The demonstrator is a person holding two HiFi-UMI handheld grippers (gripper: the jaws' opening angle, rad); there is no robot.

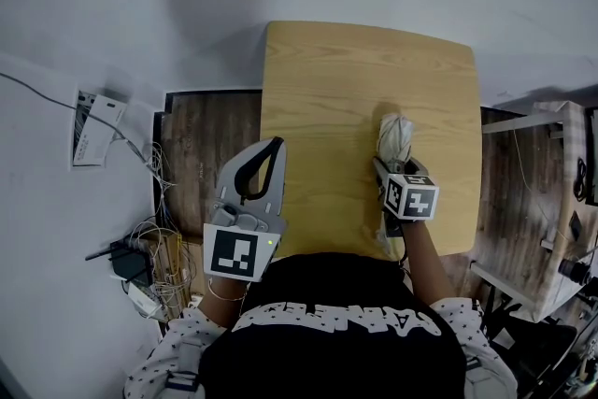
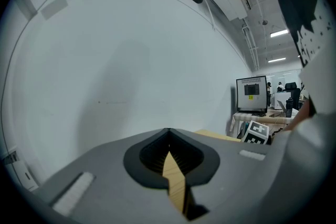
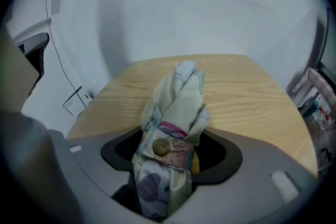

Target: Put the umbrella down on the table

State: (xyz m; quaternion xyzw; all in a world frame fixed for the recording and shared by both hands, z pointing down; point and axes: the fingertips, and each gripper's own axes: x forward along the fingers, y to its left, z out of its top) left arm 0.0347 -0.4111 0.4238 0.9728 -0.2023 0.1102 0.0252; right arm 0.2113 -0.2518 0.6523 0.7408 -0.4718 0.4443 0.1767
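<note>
A folded umbrella (image 1: 393, 135) in pale floral fabric, with a snap strap round it, lies over the right part of the wooden table (image 1: 327, 79). My right gripper (image 1: 386, 167) points steeply down and is shut on the umbrella's near end. In the right gripper view the umbrella (image 3: 176, 107) fills the space between the jaws of the right gripper (image 3: 168, 165) and points away over the table (image 3: 252, 92). My left gripper (image 1: 276, 145) hovers by the table's left edge, shut and empty. The left gripper view shows the left gripper (image 2: 168, 138) with only a sliver of table between its jaws.
Left of the table, cables and a power strip (image 1: 140, 266) lie on the floor, with a paper sheet (image 1: 93, 128) on the white wall. A white frame (image 1: 551, 201) stands to the right. A monitor (image 2: 251, 93) sits far off.
</note>
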